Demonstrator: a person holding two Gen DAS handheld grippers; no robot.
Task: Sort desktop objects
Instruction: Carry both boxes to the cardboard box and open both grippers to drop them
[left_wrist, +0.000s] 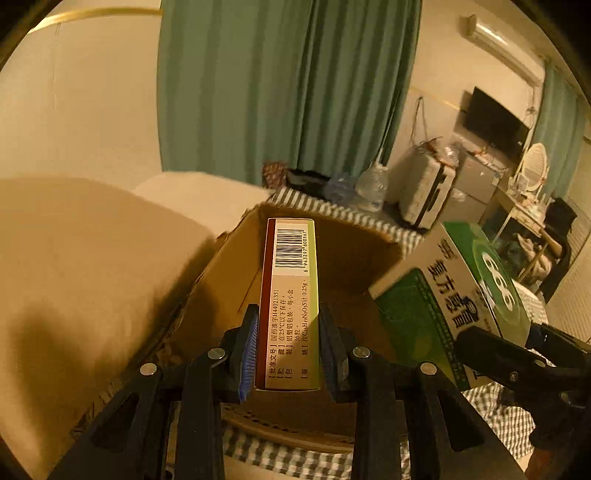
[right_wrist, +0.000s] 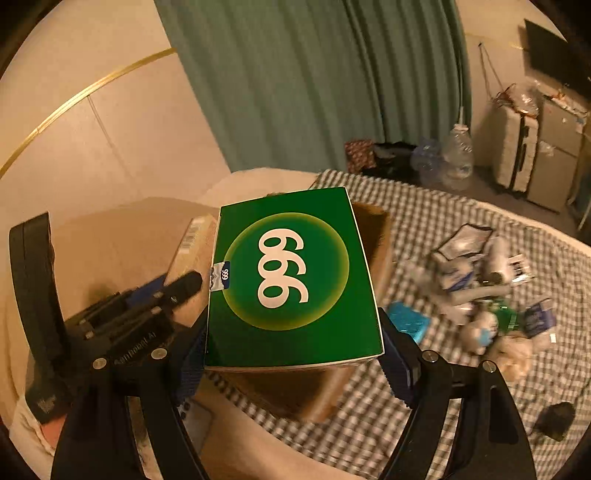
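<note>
My left gripper (left_wrist: 289, 347) is shut on a narrow medicine box with a barcode (left_wrist: 291, 295) and holds it over an open cardboard box (left_wrist: 343, 254). My right gripper (right_wrist: 291, 354) is shut on a green "999" medicine box (right_wrist: 291, 277), also above the cardboard box (right_wrist: 376, 236). In the left wrist view the green box (left_wrist: 454, 295) and the right gripper (left_wrist: 517, 354) sit to the right. In the right wrist view the left gripper (right_wrist: 147, 306) and its barcode box (right_wrist: 192, 240) sit to the left.
A checked cloth (right_wrist: 424, 221) covers the surface. A pile of small packets and bottles (right_wrist: 487, 288) lies on it to the right. A cream cushion (left_wrist: 74, 266) is at the left. A dark object (right_wrist: 556, 421) lies at the right edge.
</note>
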